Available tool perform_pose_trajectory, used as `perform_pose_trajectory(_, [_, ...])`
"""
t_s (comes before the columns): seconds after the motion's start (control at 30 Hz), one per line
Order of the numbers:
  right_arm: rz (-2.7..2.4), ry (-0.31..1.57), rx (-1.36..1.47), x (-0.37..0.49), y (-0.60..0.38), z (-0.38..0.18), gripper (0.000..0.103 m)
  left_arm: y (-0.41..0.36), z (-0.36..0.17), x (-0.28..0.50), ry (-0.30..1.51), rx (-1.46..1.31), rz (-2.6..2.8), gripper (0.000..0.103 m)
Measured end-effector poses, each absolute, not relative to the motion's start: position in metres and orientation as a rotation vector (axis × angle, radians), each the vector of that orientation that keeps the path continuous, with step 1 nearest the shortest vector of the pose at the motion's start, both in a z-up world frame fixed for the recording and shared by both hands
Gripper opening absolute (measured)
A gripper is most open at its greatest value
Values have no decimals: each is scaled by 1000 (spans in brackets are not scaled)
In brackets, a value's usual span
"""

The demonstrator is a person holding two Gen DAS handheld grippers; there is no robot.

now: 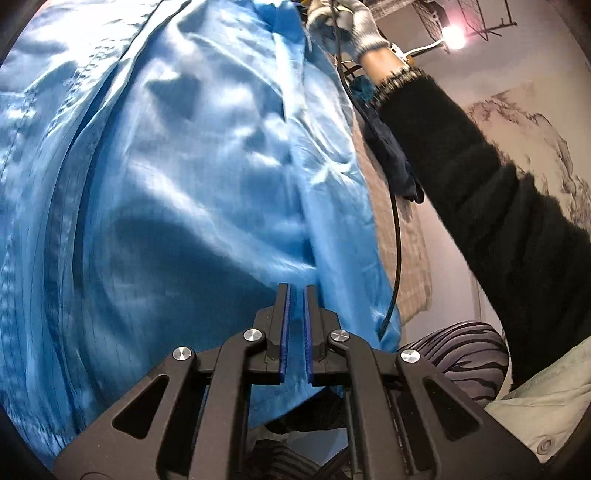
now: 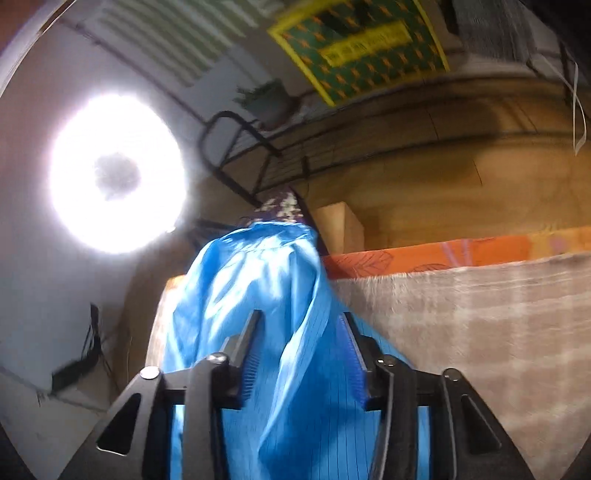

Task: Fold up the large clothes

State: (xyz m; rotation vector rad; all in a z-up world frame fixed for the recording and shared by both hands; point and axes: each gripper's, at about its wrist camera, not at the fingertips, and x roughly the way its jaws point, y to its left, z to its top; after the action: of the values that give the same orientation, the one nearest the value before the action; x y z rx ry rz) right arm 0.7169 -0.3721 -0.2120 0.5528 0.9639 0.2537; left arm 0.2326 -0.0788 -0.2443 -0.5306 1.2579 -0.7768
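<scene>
A large shiny blue garment point(image 1: 192, 177) fills most of the left wrist view, hanging in folds. My left gripper point(image 1: 296, 288) is shut on its lower edge, the blue pads nearly together with cloth between them. In the right wrist view the same blue garment point(image 2: 258, 280) drapes through my right gripper point(image 2: 301, 317), whose jaws stand wide apart with bunched cloth lying between them. The gloved hand point(image 1: 343, 26) and black-sleeved arm point(image 1: 480, 177) holding the right gripper show at the top right of the left wrist view.
A grey-beige blanket point(image 2: 480, 325) covers the surface on the right, with orange bedding point(image 2: 436, 254) behind it. A black cable point(image 1: 395, 236) hangs beside the garment. A dark blue cloth point(image 1: 391, 155) lies on the blanket. A bright lamp point(image 2: 118, 173) glares at left.
</scene>
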Motion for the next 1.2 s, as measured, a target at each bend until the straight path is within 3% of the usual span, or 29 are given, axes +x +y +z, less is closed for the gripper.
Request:
perform_pose_trajectory(0.07, [246, 978, 586, 733, -369, -223, 28, -76, -251, 235, 1276, -546, -777, 3])
perform_pose_trajectory(0.17, [303, 971, 623, 745, -367, -231, 4, -73, -258, 241, 1292, -554, -770, 3])
perform_pose_trajectory(0.2, [305, 969, 590, 745, -364, -231, 0, -72, -260, 242, 1296, -552, -762, 3])
perform_pose_trajectory(0.37, [123, 956, 212, 744, -354, -206, 0, -63, -272, 246, 1327, -609, -756, 3])
perform_pose_trajectory(0.63, [-113, 744, -289, 753, -298, -158, 0, -58, -276, 250, 1326, -615, -758, 3])
perform_pose_trajectory(0.73, [-131, 766, -329, 773, -272, -170, 0, -57, -276, 249, 1324, -613, -755, 3])
perform_pose_trajectory(0.87, [-86, 846, -170, 793, -267, -196, 0, -58, -272, 245, 1324, -610, -746, 3])
perform_pose_trajectory(0.9, [-55, 868, -104, 795, -271, -199, 1, -58, -270, 244, 1323, -611, -746, 3])
perform_pose_trajectory(0.97, [-5, 876, 25, 791, -287, -194, 24, -57, -266, 243, 1317, -614, -752, 3])
perform_pose_trajectory(1.0, [13, 858, 79, 784, -295, -188, 44, -57, -263, 242, 1309, -615, -758, 3])
perform_pose_trajectory(1.03, [52, 833, 136, 775, -306, -177, 48, -56, -258, 241, 1294, -612, -764, 3])
perform_pose_trajectory(1.2, [115, 734, 183, 719, -335, -118, 48, -57, -235, 233, 1233, -581, -780, 3])
